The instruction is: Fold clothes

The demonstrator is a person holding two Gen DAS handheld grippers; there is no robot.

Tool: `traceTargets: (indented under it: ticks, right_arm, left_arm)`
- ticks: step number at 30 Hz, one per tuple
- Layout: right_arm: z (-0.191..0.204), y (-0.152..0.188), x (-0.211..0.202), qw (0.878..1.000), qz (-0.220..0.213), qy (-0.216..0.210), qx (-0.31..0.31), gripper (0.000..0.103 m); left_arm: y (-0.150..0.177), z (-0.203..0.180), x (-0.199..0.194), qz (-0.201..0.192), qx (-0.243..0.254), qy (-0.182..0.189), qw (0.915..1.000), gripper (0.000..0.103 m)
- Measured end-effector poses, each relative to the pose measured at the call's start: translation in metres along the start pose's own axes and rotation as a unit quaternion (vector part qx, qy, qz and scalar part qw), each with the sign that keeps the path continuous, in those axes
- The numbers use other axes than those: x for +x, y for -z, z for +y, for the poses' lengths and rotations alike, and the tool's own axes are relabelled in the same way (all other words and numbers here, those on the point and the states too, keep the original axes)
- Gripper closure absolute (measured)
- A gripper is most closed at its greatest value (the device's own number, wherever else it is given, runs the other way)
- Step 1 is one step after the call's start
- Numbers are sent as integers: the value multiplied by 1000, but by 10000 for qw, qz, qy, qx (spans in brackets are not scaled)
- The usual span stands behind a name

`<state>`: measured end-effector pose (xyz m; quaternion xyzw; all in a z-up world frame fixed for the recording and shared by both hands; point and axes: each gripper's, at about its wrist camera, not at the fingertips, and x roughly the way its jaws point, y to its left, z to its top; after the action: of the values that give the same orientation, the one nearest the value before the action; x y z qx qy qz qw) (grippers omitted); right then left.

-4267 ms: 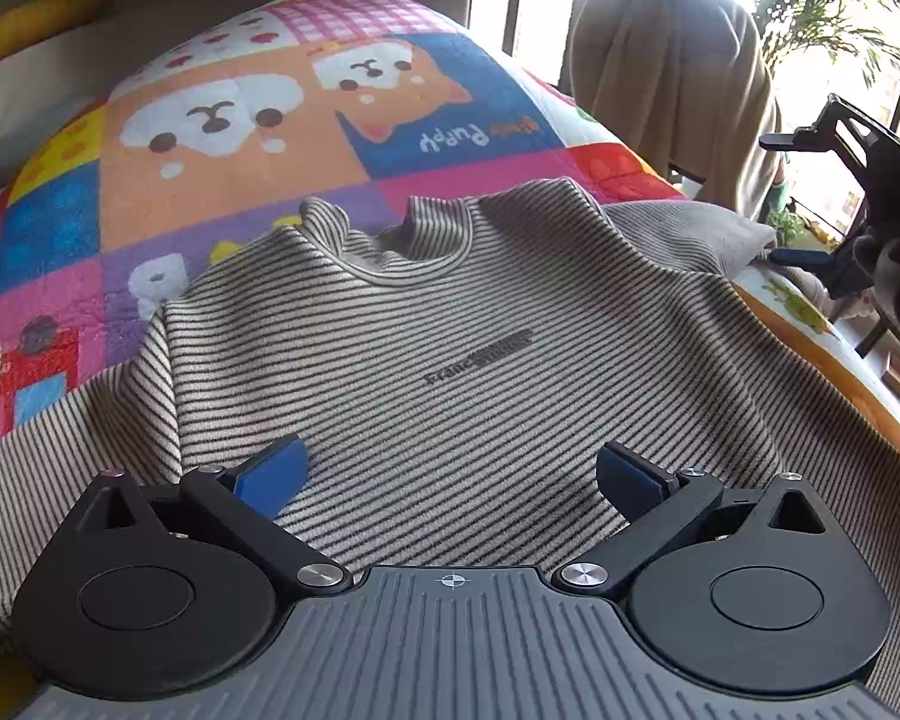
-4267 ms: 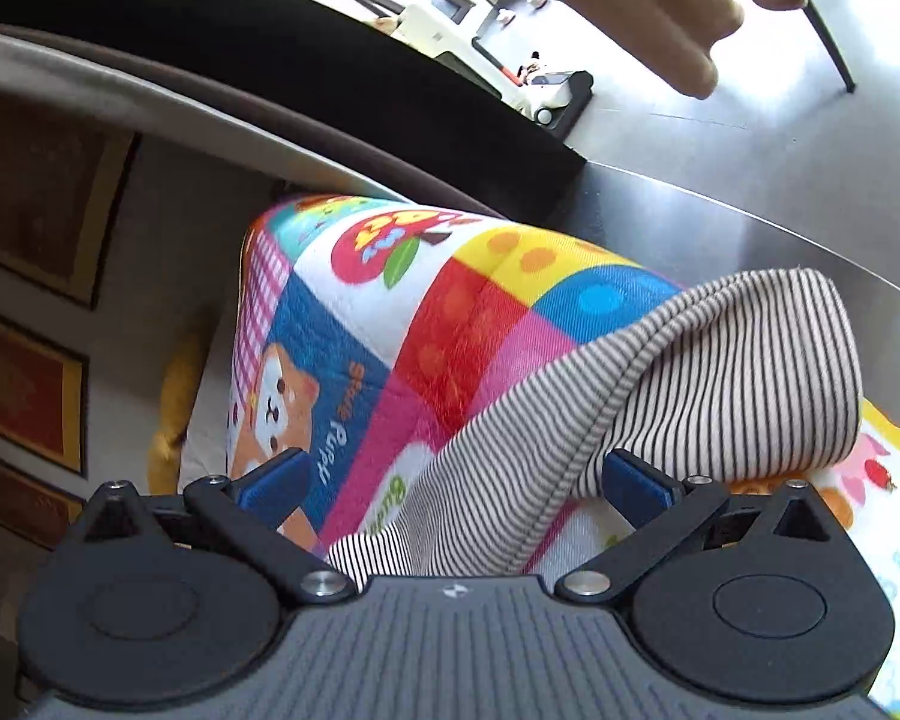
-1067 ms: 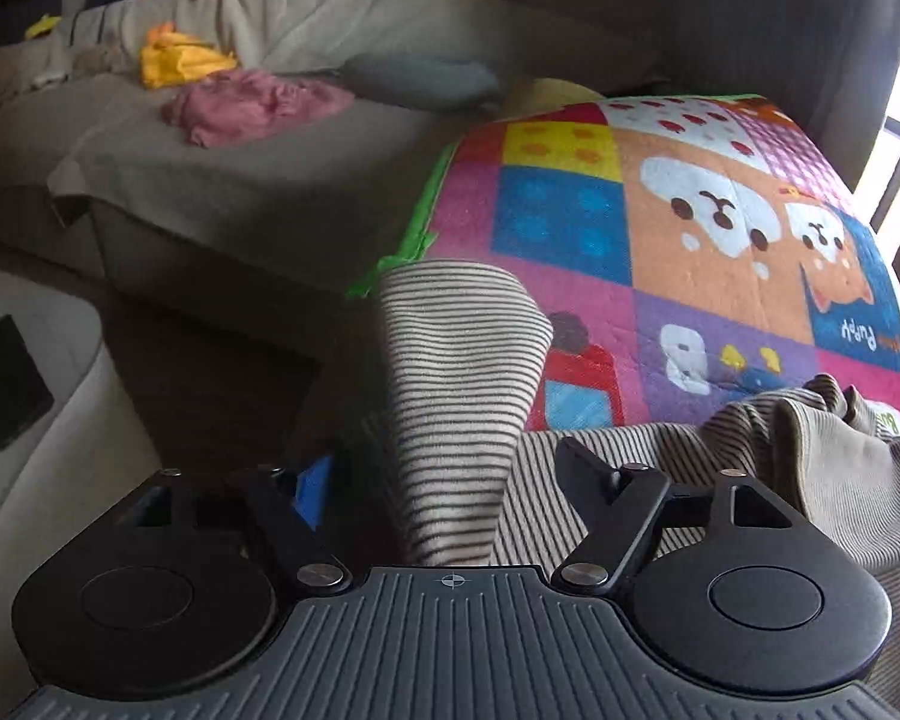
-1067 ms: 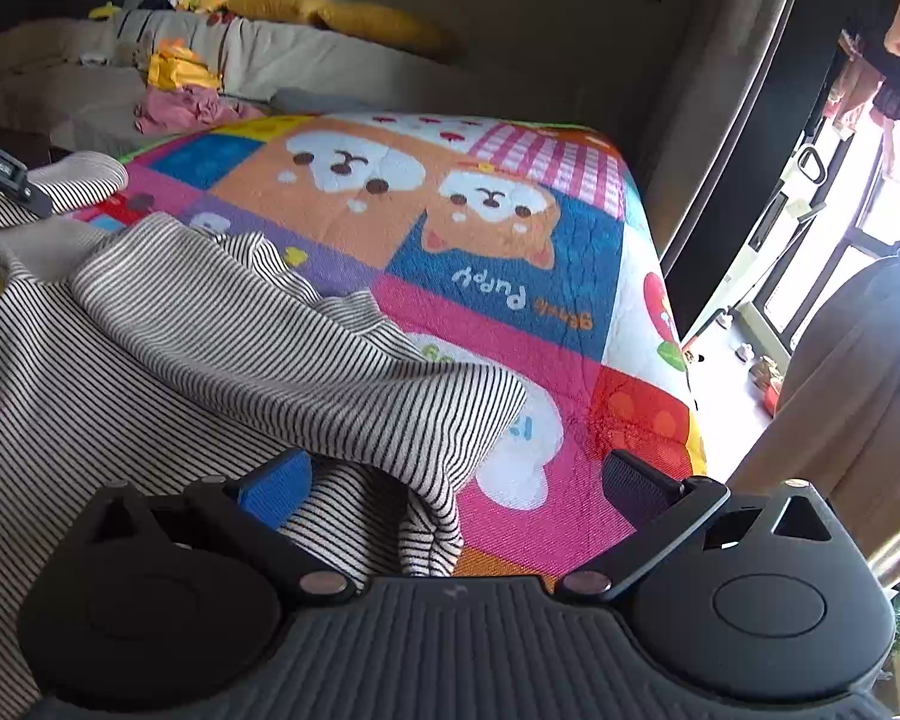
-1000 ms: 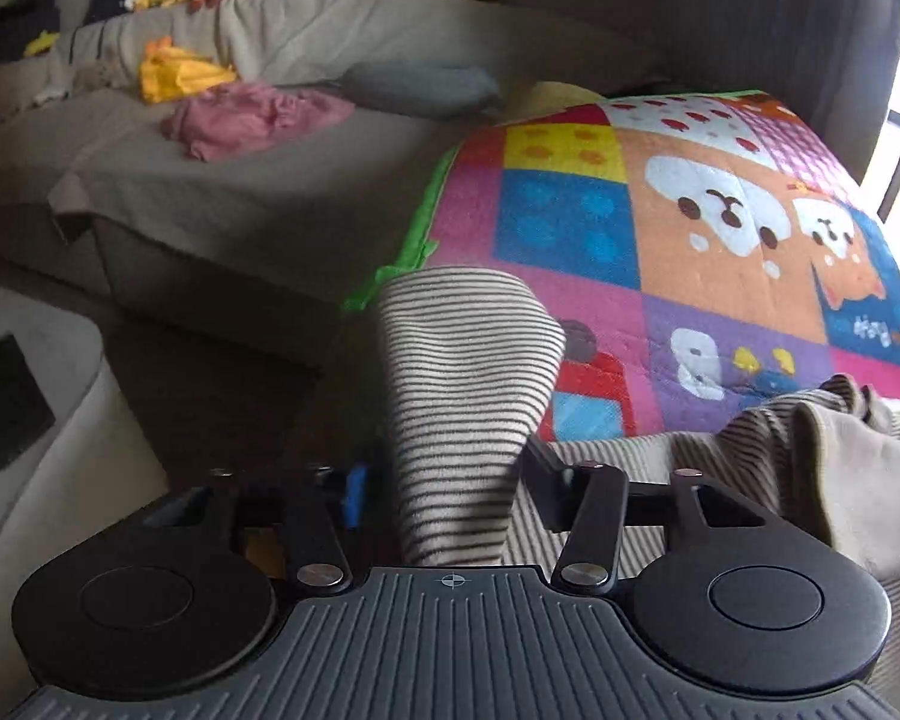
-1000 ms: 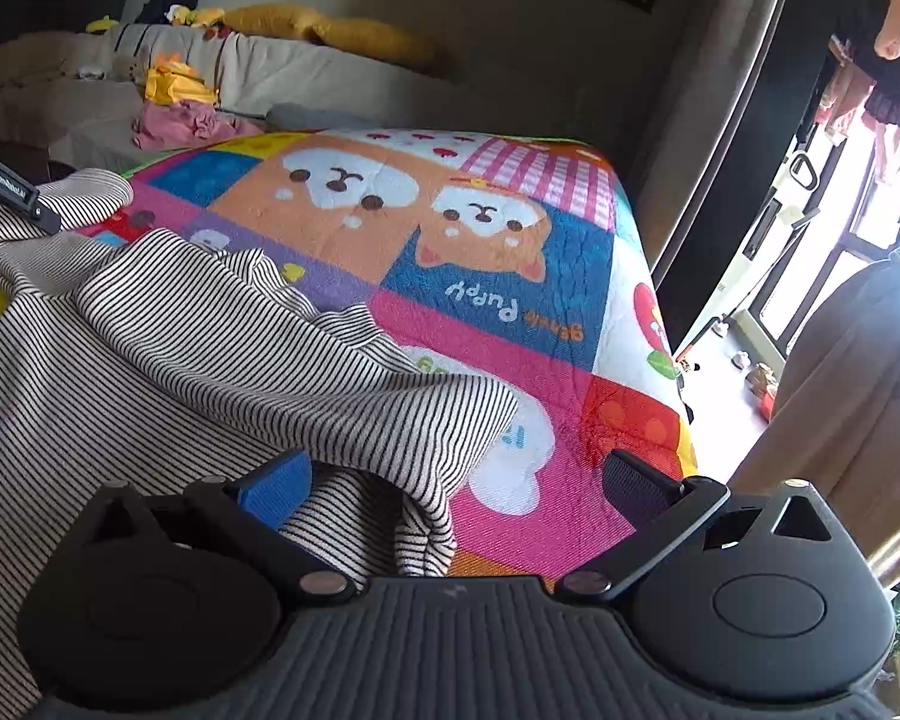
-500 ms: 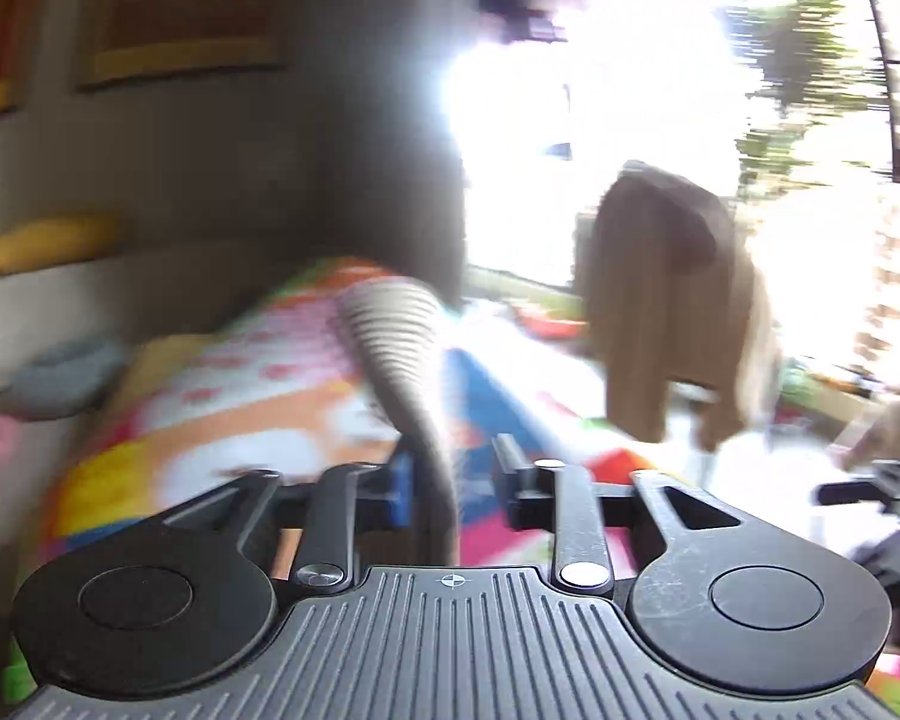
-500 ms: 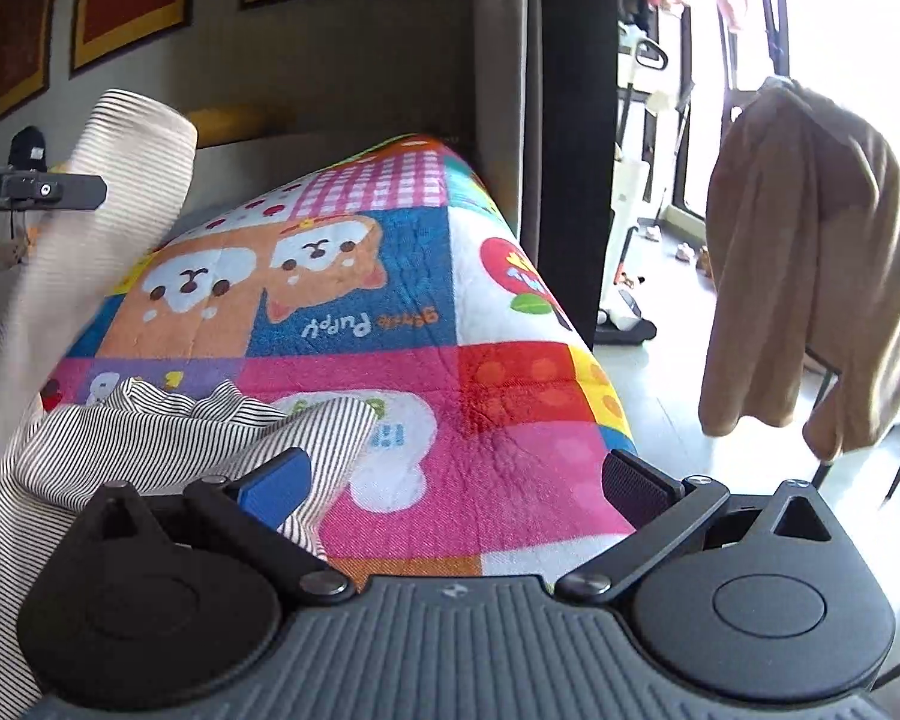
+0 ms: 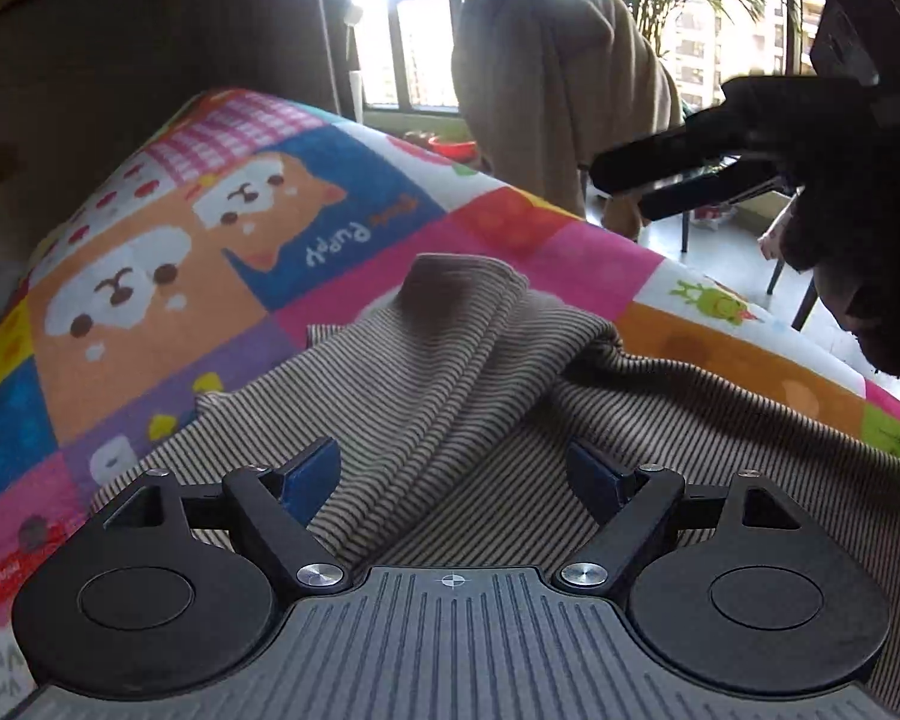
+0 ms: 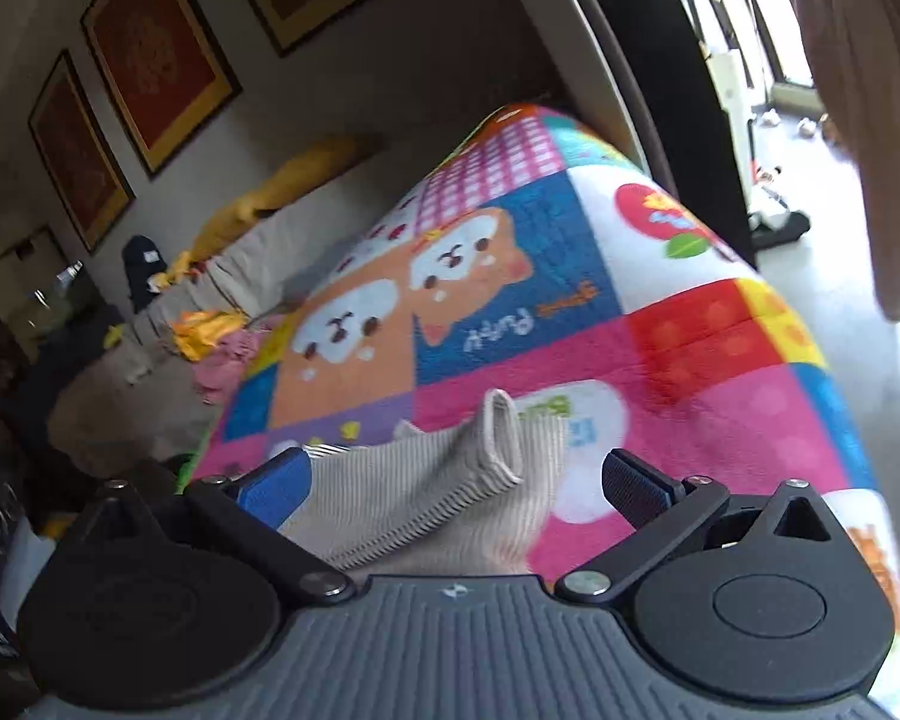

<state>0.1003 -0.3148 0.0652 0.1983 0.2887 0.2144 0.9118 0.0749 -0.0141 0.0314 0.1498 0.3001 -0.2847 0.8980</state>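
A brown-and-white striped long-sleeve top (image 9: pixel 660 420) lies on a colourful cartoon blanket (image 9: pixel 168 252). One sleeve (image 9: pixel 444 348) is folded across the body toward the collar side. My left gripper (image 9: pixel 453 474) is open, just above the sleeve, holding nothing. My right gripper (image 10: pixel 456 489) is open above the folded sleeve's cuff (image 10: pixel 501 438) and the top's edge (image 10: pixel 390 492). The right gripper also shows in the left wrist view (image 9: pixel 744 144), raised at the upper right.
A beige garment (image 9: pixel 546 78) hangs over a chair by the windows, beyond the blanket's far edge. A grey sofa (image 10: pixel 150 360) with yellow and pink clothes (image 10: pixel 210 330) stands to the left. Framed pictures (image 10: pixel 150 60) hang on the wall.
The left gripper carried the sleeve up and over the top, laid it across the body and opened. The right gripper stayed open and swung toward the sleeve's cuff.
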Motion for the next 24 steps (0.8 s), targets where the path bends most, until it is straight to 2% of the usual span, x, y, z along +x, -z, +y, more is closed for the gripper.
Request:
traceTargets:
  ticks: [2, 4, 6, 8, 9, 12, 14, 16, 17, 20, 22, 24]
  right_arm:
    - [11, 2, 16, 9981, 116, 368, -475, 0]
    - [24, 5, 33, 9906, 243, 837, -1055, 0]
    - [27, 26, 50, 9680, 519, 1589, -1873, 0]
    - [28, 50, 67, 9297, 812, 2365, -2704, 0]
    - [28, 49, 66, 9313, 823, 2316, -2688, 0]
    - [27, 33, 54, 9604, 697, 1654, -2131, 0]
    - [26, 22, 45, 9753, 610, 1204, -1748, 0]
    - [19, 4, 46, 9922, 569, 502, -984, 0]
    - [14, -4, 50, 9962, 579, 193, -627, 0]
    - [-3, -22, 70, 9959, 687, -543, 232, 0]
    - [-13, -27, 89, 9922, 810, -696, 642, 0]
    - [-24, -26, 105, 9825, 1014, -1036, 1171, 0]
  left_arm:
    - [2, 2, -1, -24, -36, -31, 10000, 16]
    - [6, 4, -8, -60, -31, -87, 9999, 13]
    - [13, 8, -12, -52, -6, -225, 9997, 11]
    - [19, 16, -13, 17, -46, -329, 9994, 11]
    - [23, 20, -13, 54, -69, -379, 9992, 11]
    - [28, 32, -14, 124, -300, -389, 9987, 13]
    - [25, 36, -15, 66, -489, -170, 9986, 16]
    - [16, 34, -13, -51, -547, 42, 9985, 19]
    - [10, 30, -10, -119, -498, 113, 9986, 19]
    - [-8, 19, 6, -243, -218, 204, 9993, 21]
    - [-18, 15, 25, -184, -91, 144, 9997, 31]
    - [-23, 17, 40, -59, -267, 169, 9995, 38]
